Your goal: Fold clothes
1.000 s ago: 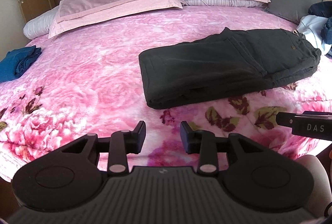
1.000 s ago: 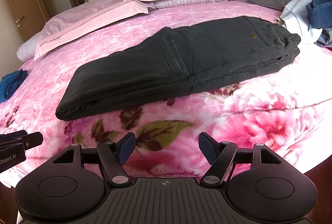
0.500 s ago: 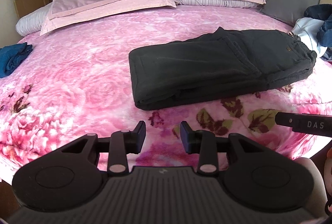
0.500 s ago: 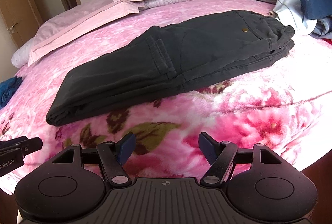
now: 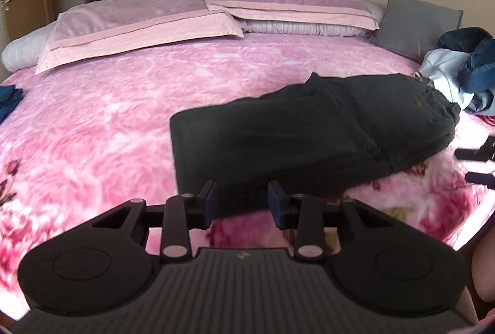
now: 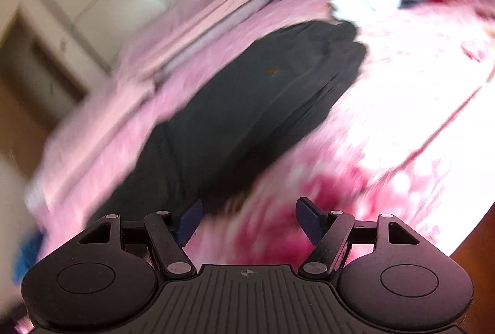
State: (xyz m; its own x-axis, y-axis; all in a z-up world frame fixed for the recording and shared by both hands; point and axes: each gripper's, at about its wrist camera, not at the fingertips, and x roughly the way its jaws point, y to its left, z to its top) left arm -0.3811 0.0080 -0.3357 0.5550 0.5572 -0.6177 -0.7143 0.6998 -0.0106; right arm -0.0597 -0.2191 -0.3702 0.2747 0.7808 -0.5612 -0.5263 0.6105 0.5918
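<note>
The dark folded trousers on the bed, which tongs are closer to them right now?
Left. The left tongs sit right at the near folded edge of the dark trousers, open around nothing. The right tongs are open too, over the pink blanket beside the trousers.

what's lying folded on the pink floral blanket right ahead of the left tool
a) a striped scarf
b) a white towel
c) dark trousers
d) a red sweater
c: folded dark trousers lie on the pink floral blanket, just beyond the open left tool, which holds nothing.
</note>
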